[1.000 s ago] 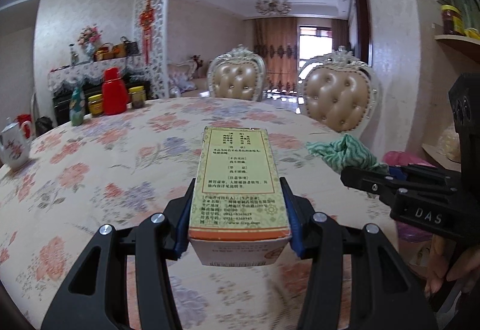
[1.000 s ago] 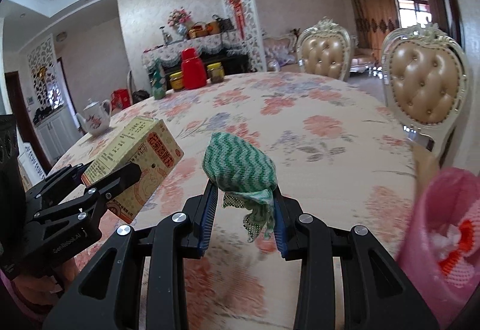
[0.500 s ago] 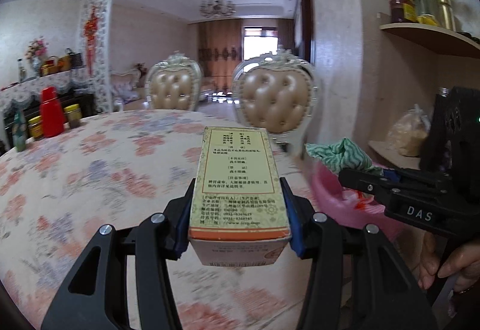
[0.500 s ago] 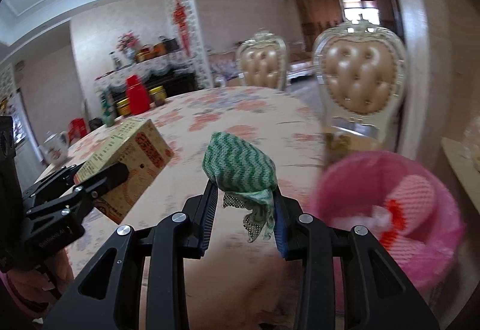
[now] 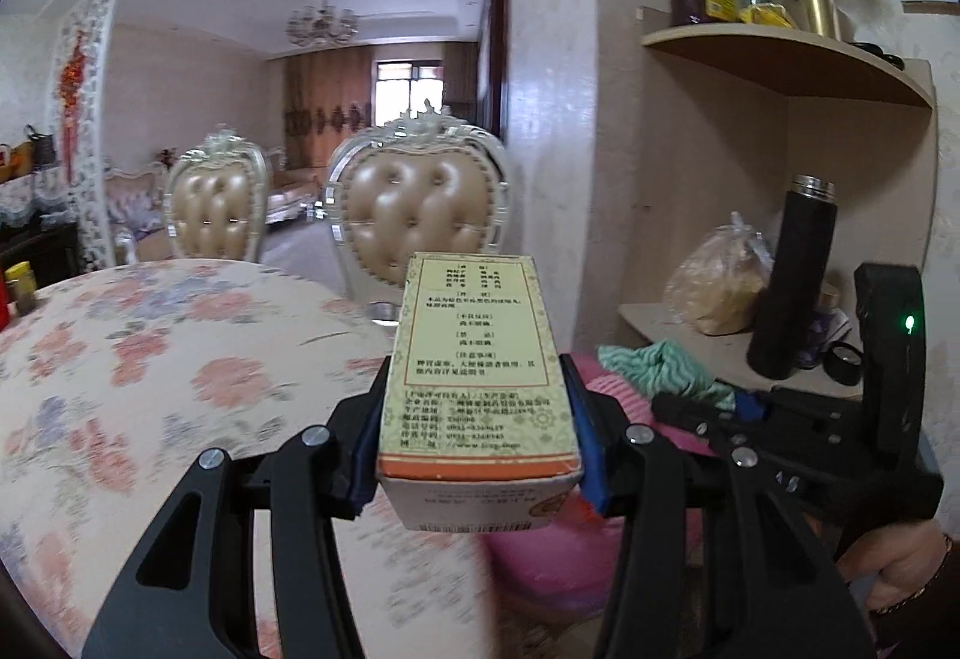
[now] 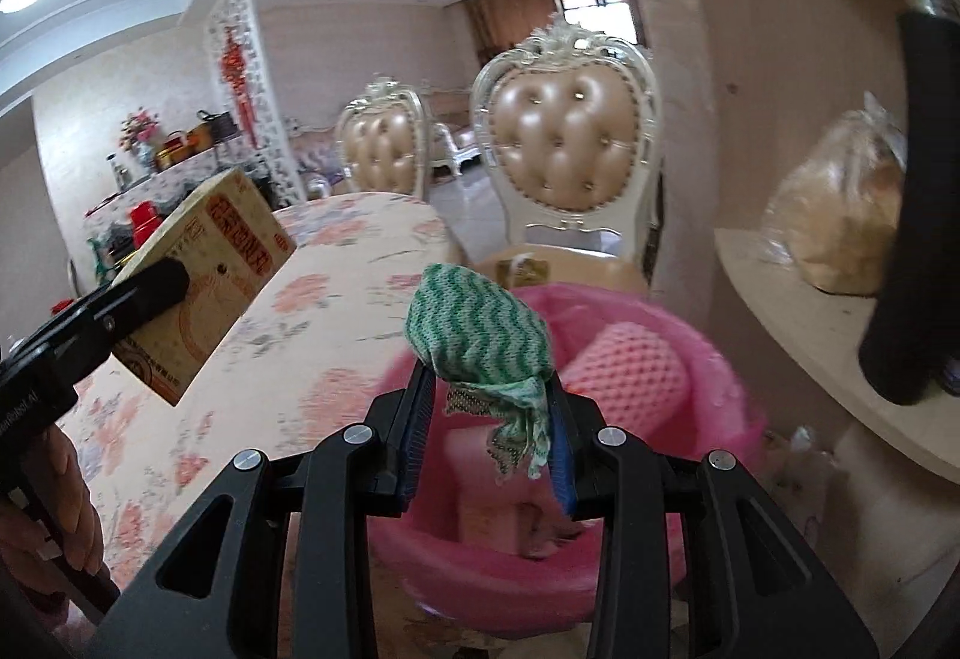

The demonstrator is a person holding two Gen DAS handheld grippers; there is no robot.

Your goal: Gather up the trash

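Pink bin newly nearer; base behind green cloth

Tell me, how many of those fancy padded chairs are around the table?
2. The nearer chair stands at the table's end, just behind the pink bin; the farther chair stands left of it. Others may be out of view.

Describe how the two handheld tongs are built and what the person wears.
Both the left tongs and right tongs are black plastic with cut-out arms, silver screw heads and blue pads. The right one's body shows white lettering and a green light. A thin bracelet and dark sleeve show at that wrist.
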